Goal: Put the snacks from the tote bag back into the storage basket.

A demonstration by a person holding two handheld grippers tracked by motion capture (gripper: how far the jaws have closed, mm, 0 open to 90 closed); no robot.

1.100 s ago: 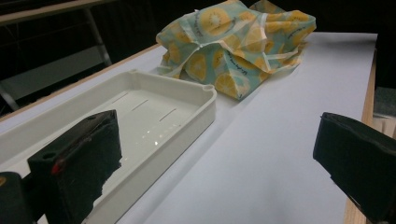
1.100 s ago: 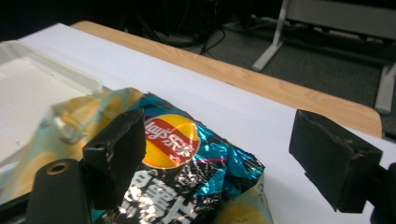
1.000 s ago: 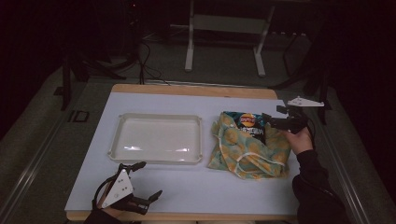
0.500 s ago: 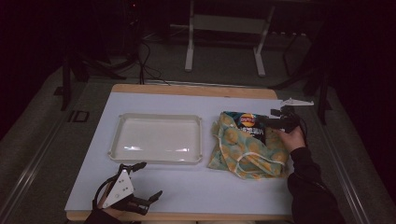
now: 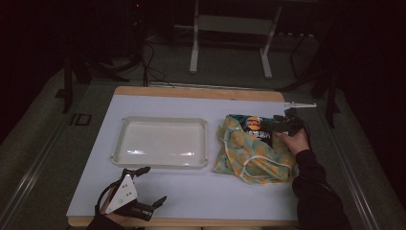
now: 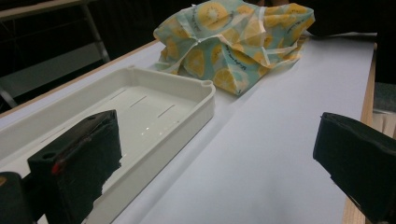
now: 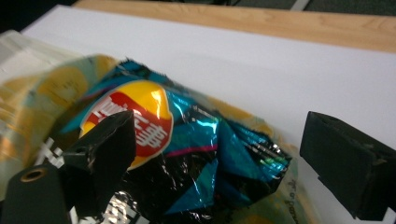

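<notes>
Your right claw (image 5: 279,125) is spread wide over the crisp packet (image 7: 187,158), gripping nothing; the packet lies on the orange-print cloth bag (image 5: 251,153). Your left claw (image 5: 148,189) rests wide open and empty near the white tray (image 5: 163,143) on the worktop (image 5: 215,196).

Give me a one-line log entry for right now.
right gripper: open, jaws either side of chip bag | chip bag: on citrus-print cloth bag | left gripper: open, holding nothing, near table edge | white tray: empty

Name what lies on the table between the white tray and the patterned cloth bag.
Nothing: in the high view a narrow strip of bare table separates the tray from the bag; the left gripper view shows them apart too.
</notes>
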